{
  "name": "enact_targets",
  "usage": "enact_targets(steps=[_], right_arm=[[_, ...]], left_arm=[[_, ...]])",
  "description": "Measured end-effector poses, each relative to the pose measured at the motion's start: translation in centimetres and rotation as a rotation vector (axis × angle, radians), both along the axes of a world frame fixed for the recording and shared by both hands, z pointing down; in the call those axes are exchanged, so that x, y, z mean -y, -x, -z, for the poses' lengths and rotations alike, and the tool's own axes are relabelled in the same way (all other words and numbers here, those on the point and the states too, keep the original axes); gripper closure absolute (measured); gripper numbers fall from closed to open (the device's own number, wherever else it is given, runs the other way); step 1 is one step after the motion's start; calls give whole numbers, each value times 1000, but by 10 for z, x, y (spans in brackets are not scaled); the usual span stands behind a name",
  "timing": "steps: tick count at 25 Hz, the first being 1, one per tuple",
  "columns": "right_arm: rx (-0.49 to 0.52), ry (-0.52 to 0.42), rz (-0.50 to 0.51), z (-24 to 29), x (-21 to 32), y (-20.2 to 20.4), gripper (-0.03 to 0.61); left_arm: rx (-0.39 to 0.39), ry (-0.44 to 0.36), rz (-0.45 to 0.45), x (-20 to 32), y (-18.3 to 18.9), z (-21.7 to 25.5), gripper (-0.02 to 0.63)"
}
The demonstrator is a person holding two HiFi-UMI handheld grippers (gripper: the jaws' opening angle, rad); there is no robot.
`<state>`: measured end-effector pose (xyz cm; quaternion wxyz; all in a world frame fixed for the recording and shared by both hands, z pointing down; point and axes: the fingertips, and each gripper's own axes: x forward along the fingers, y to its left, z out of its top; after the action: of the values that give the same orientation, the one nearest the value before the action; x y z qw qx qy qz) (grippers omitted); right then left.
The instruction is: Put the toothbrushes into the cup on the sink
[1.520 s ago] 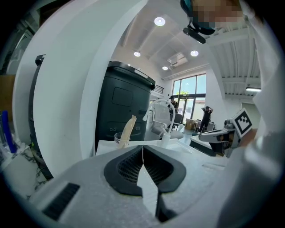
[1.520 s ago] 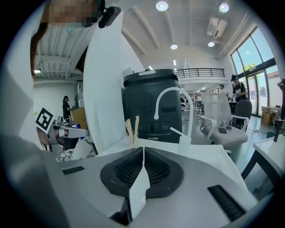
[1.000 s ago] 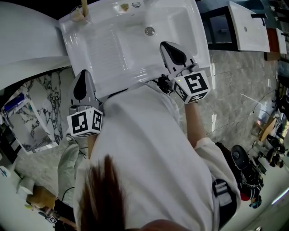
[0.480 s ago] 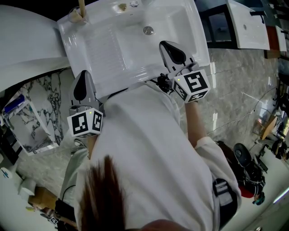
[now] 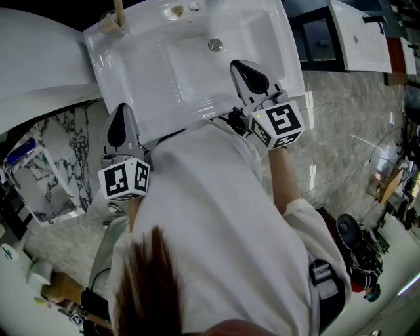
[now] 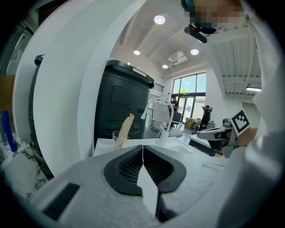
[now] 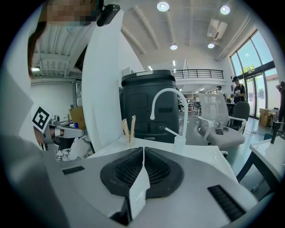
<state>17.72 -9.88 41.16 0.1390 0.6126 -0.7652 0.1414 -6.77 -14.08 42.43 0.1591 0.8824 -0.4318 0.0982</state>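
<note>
White sink in bright showroom, clear cup at back left corner, wooden toothbrushes upright inside, left gripper clenched, empty, near front left corner, right gripper clenched, empty, over front right rim

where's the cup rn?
Head view, top left: the cup stands on the back-left corner of the sink, toothbrushes in it, beside the white curved panel.

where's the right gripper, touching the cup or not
Apart. Head view: the right gripper sits at the sink's near right, the cup at its far left corner.
</note>
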Motion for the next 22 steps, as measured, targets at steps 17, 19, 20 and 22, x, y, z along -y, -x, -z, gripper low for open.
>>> enact_targets(steps=[17,19,20,22], right_arm=[[-35,9,16,-2,-1,-3,558],[-33,8,17,-2,-2,-4,558],[-31,8,17,-1,-2,-4,558],[-29,8,17,-2,-2,-4,558]], left_arm=[[2,6,3,1,-4,0,598],[4,7,8,0,-4,0,598],[6,6,6,0,-4,1,598],[9,4,2,0,-4,1,598]])
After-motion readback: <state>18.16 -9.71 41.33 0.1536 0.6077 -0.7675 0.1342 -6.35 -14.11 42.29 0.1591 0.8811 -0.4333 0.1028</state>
